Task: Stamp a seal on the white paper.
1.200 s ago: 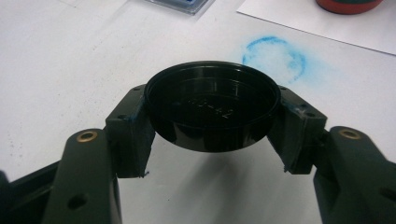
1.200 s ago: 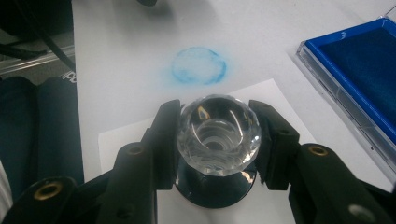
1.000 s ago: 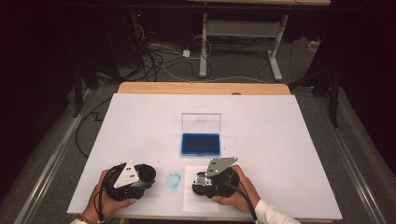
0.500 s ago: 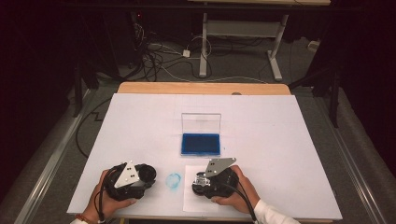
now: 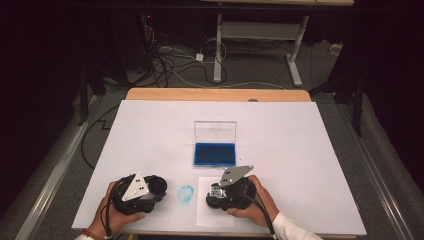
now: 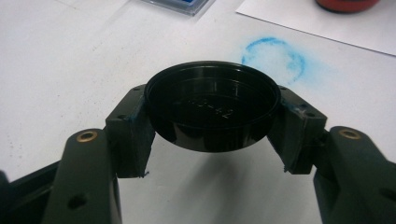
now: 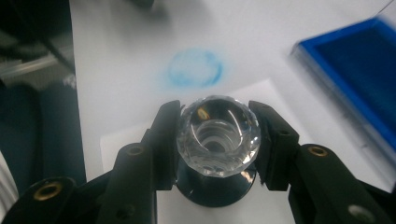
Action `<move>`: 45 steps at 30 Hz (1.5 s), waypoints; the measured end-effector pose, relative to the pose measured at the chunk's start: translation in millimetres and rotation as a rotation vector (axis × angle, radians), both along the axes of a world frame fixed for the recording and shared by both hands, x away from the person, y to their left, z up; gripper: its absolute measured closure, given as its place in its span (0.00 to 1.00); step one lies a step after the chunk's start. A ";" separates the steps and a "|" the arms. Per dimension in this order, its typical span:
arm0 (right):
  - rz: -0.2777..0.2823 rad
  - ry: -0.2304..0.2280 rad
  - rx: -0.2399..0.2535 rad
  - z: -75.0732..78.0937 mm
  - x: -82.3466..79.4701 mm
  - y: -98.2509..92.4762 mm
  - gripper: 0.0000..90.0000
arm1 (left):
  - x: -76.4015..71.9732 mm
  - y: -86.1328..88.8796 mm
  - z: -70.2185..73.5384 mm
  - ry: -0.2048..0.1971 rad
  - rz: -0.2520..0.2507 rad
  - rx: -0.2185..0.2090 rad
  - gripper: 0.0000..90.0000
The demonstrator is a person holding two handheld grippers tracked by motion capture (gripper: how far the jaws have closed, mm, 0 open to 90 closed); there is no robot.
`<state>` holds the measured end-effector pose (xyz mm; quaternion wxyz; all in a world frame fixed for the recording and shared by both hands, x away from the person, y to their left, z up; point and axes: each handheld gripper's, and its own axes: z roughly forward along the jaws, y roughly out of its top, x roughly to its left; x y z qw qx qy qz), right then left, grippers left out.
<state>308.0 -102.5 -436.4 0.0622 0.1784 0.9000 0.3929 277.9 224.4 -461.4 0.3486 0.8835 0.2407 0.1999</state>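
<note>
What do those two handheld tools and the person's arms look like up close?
Each is a chunky black gripper: the left gripper and the right gripper. Both carry a grey three-cornered plate on top, dotted with small marks. Black cables trail back along the forearms. The jaws show brass-coloured rivets. The right arm wears a white sleeve; the left wrist has a band.

White table cover (image 5: 310, 150), flat and clean apart from one mark. Round blue ink smudge (image 5: 186, 193) near the front edge, left of a white paper sheet (image 5: 207, 217). Blue ink pad (image 5: 215, 154) at centre, clear lid (image 5: 215, 132) raised upright on its far side. Bare wooden strip (image 5: 215, 94) along the far edge. Cables (image 5: 175, 60) and metal desk legs (image 5: 218, 45) on the floor beyond.
</note>
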 end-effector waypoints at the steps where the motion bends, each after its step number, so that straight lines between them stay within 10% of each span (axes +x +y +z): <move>1: -0.007 -0.003 0.023 4.8 1.2 -2.6 0.63 | 0.2 0.1 -0.2 0.000 0.001 -0.001 0.41; 5: -0.036 -0.040 0.105 27.4 1.6 -15.8 0.63 | 0.6 -0.2 -0.5 0.001 -0.001 -0.001 0.41; 45: -0.109 -0.146 0.162 63.2 4.1 -56.0 0.63 | 4.2 -1.7 -3.3 0.012 -0.014 -0.011 0.41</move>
